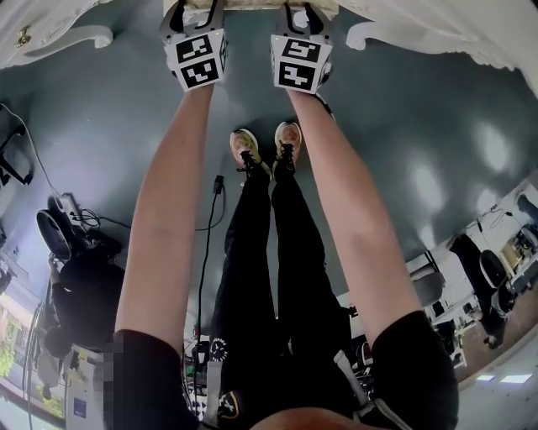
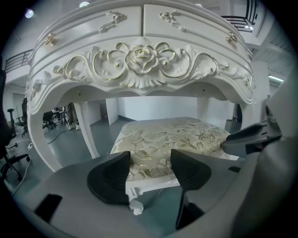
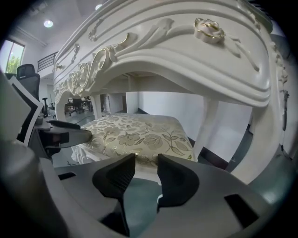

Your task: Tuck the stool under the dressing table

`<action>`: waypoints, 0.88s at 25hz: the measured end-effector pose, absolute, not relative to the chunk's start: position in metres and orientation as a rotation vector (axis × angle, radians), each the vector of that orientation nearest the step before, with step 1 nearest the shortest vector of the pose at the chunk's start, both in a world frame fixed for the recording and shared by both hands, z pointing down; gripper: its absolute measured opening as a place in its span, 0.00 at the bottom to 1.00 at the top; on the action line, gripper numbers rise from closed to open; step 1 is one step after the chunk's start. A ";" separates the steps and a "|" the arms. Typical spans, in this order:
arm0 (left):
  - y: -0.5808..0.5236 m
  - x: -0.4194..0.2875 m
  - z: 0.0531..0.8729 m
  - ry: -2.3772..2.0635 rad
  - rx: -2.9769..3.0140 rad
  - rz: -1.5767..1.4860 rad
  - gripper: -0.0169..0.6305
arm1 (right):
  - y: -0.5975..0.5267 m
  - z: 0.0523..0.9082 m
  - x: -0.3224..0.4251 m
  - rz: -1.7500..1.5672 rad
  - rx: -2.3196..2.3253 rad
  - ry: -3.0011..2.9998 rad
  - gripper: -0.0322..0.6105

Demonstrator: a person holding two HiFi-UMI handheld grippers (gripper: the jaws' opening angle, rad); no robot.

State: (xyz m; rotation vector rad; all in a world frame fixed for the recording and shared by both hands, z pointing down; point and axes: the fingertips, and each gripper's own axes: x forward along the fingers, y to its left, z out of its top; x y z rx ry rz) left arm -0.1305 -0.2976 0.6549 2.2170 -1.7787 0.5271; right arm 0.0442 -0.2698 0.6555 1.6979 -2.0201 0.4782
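Observation:
The stool (image 2: 167,135) has a cream, gold-flowered cushion on a carved white frame, and it stands partly under the ornate white dressing table (image 2: 139,60). My left gripper (image 2: 150,167) is shut on the stool's near white rail, close to a corner leg. To its right, my right gripper (image 3: 146,169) is shut on the same near edge of the stool (image 3: 135,132), below the dressing table (image 3: 186,51). In the head view both grippers (image 1: 195,13) (image 1: 300,13) reach the stool's edge (image 1: 252,5) at the top of the picture. Their tips are cut off there.
The table's curved white feet (image 1: 80,35) (image 1: 378,34) stand on either side of the grippers on the grey floor. My shoes (image 1: 265,147) are just behind. A black cable (image 1: 210,218) runs across the floor, with chairs and gear (image 1: 84,285) at the left and desks (image 1: 471,277) at the right.

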 end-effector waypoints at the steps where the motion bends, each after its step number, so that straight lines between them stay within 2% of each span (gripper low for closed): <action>1: -0.297 -0.130 0.654 -1.778 2.218 0.529 0.46 | -0.269 0.655 0.045 0.474 1.694 -2.022 0.31; 8: -0.260 -0.108 0.626 -1.664 2.420 0.595 0.46 | -0.244 0.624 0.031 0.382 1.655 -2.130 0.29; 14: -0.222 -0.099 0.532 -1.625 2.581 0.456 0.45 | -0.220 0.537 0.016 0.263 1.635 -2.296 0.27; 17: -0.201 -0.089 0.462 -1.594 2.658 0.365 0.39 | -0.204 0.469 0.008 0.172 1.588 -2.393 0.24; 22: -0.160 -0.073 0.317 -1.520 2.742 0.197 0.22 | -0.169 0.326 -0.004 -0.015 1.437 -2.557 0.11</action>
